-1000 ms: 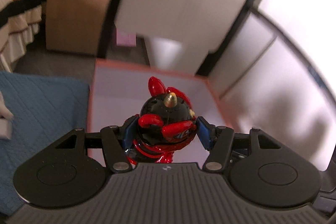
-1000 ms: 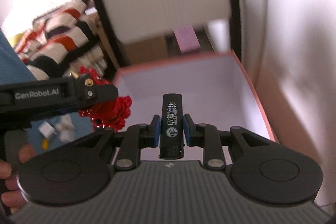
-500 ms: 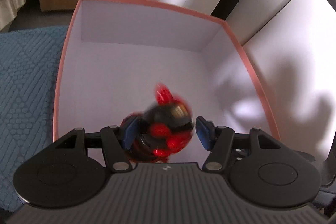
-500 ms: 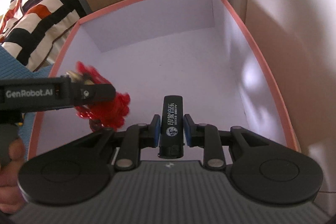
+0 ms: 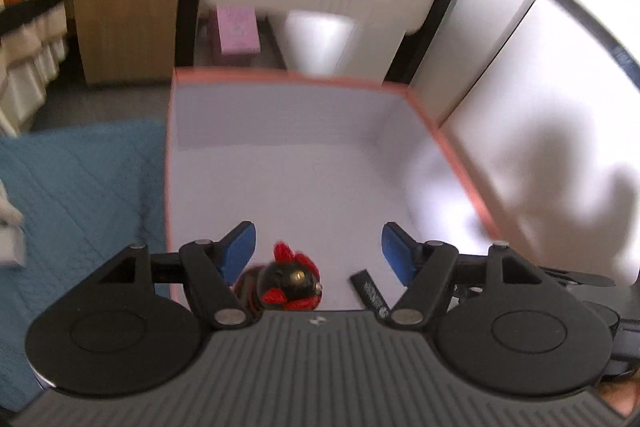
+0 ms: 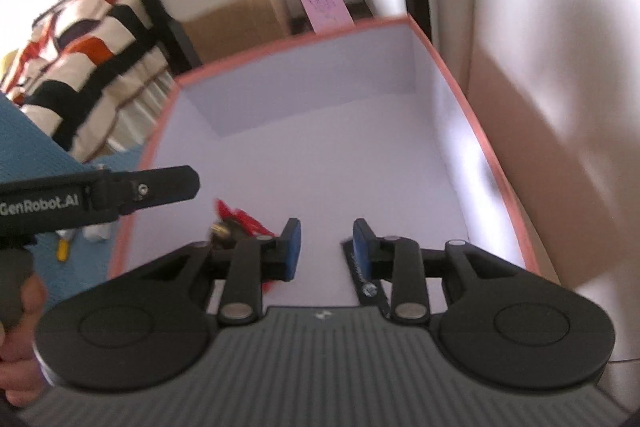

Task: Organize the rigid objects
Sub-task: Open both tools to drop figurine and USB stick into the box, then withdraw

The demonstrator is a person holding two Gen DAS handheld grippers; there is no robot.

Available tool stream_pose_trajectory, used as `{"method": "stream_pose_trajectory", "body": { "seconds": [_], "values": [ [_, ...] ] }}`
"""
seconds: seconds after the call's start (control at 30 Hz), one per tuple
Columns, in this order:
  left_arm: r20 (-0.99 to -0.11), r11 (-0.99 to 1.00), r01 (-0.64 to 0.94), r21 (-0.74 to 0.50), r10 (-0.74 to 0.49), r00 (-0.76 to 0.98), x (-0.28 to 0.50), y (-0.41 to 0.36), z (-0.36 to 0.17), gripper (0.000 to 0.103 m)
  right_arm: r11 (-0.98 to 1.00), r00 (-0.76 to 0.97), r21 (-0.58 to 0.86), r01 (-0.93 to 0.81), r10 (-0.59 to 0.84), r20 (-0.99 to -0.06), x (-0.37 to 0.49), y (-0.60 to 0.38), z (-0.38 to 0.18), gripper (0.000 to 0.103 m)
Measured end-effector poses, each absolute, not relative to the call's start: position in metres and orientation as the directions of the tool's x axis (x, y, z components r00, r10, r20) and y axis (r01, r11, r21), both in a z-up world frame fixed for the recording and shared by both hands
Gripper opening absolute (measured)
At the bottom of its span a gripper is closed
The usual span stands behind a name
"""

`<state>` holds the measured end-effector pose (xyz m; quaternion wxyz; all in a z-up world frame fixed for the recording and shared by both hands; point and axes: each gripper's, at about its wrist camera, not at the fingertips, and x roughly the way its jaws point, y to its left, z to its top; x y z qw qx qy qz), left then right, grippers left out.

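A red and black horned figurine [image 5: 290,281] lies on the floor of the pink-rimmed white box [image 5: 280,77], near its front left corner. Beside it to the right lies a black stick with white print [image 5: 370,293]. My left gripper [image 5: 317,239] hangs above both, jaws wide and still opening, nothing between the pads. In the right wrist view my right gripper [image 6: 327,239] is also opening over the box [image 6: 280,47]. The black stick [image 6: 358,275] rests below its right finger, and the figurine [image 6: 232,223] shows past its left finger. Neither thing is touched.
A blue quilted mat [image 5: 80,187] lies left of the box, with small items [image 6: 64,247] on it. A wooden cabinet [image 5: 124,7] and a pink carton [image 5: 236,31] stand behind. Striped bedding [image 6: 80,39] is at far left. A pale wall [image 5: 540,147] flanks the box's right side.
Both grippers let go. The figurine dropped from the left gripper and the black stick from the right onto the box floor, and both pairs of jaws spread apart.
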<state>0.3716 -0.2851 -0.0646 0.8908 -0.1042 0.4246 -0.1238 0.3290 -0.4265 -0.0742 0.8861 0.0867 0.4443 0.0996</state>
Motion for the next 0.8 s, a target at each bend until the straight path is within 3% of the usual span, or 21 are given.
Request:
{"method": "stream_pose_trajectory", "body": {
  "seconds": [0.33,0.8],
  "values": [
    [-0.560,0.962,0.123,-0.246,-0.244,0.792,0.302,-0.239,0.022,0.075,0.954,0.714,0.240,-0.182,0.296,-0.635,0.290,-0.397,0.003,0.033],
    [-0.484,0.964,0.032,-0.264,-0.161,0.860,0.196,-0.127,0.058,0.075,0.931,0.756,0.228,-0.287,0.366,-0.542,0.228,-0.333,0.040,0.033]
  ]
}}
